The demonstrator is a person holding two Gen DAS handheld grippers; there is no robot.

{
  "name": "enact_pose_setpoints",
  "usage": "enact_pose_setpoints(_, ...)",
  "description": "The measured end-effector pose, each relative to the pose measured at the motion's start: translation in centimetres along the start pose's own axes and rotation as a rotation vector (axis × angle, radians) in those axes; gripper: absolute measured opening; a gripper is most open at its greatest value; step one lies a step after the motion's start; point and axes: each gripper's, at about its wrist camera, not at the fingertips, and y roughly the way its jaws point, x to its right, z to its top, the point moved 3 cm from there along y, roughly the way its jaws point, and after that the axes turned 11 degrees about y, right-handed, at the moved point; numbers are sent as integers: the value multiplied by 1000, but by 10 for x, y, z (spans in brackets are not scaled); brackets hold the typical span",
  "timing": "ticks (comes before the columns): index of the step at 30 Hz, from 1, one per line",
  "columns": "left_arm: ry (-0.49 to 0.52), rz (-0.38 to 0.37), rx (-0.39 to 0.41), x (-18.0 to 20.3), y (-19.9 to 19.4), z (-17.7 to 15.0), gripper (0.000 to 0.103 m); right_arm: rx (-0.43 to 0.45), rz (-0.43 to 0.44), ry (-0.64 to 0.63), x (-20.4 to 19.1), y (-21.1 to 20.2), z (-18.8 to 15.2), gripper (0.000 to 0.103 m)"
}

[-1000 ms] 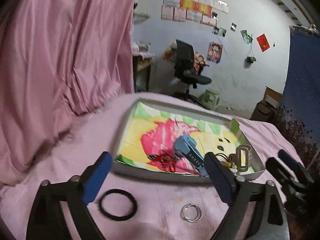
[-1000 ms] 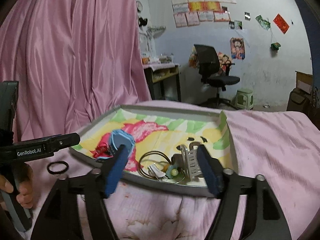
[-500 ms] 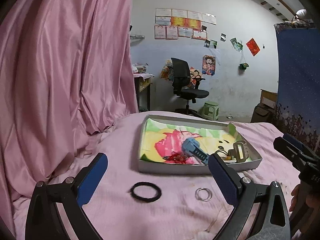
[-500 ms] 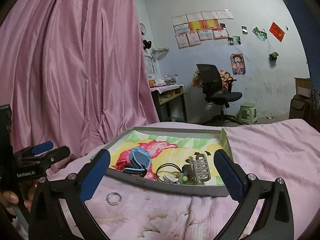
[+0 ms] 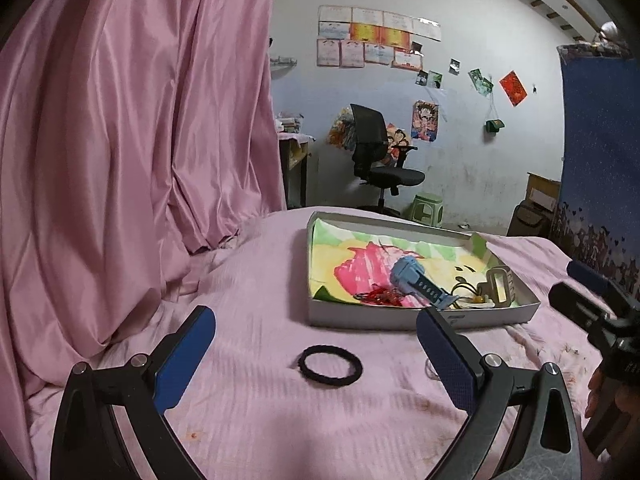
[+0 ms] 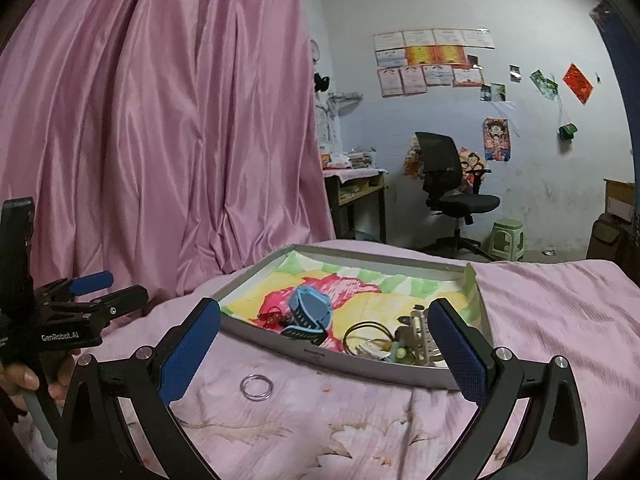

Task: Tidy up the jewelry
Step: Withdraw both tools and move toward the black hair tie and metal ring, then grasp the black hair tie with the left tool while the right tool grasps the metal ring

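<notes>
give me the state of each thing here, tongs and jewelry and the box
left tongs: open, holding nothing
right tongs: open, holding nothing
black hair tie: flat on the pink cloth, outside the box
silver rings: on the cloth, outside the box
box: open, no lid
blue watch: inside the box
grey clip: inside the box, upright

A bed under a pink sheet (image 5: pixel 260 280) carries a shallow grey tray (image 5: pixel 420 316) of jewelry. In front of it a black hair tie (image 5: pixel 330 365) and silver rings (image 6: pixel 257 387) lie on the sheet.
</notes>
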Motion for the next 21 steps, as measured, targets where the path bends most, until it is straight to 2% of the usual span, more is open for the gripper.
enact_pose_setpoints(3, -33, 0, -12, -8, 4, -3, 101, -28, 3, -12, -2, 6, -5, 102)
enact_pose_setpoints(9, -112, -58, -125, -21, 29, -13, 101, -80, 14, -48, -6, 21, -15, 102)
enact_pose_setpoints(14, -157, -111, -215, -25, 51, -23, 100, -171, 34, -88, -14, 40, -28, 101)
enact_pose_setpoints(17, -157, -143, -250, -22, 61, -28, 91, -215, 44, -113, -18, 48, -36, 99)
enact_pose_setpoints(18, -153, -159, -265, -20, 65, -29, 85, -225, 45, -120, -20, 50, -38, 97)
enact_pose_setpoints(20, -145, -183, -296, -15, 71, -33, 73, -252, 47, -134, -22, 54, -43, 79)
enact_pose_setpoints(21, -142, -194, -315, -13, 75, -34, 67, -275, 45, -139, -23, 58, -46, 74)
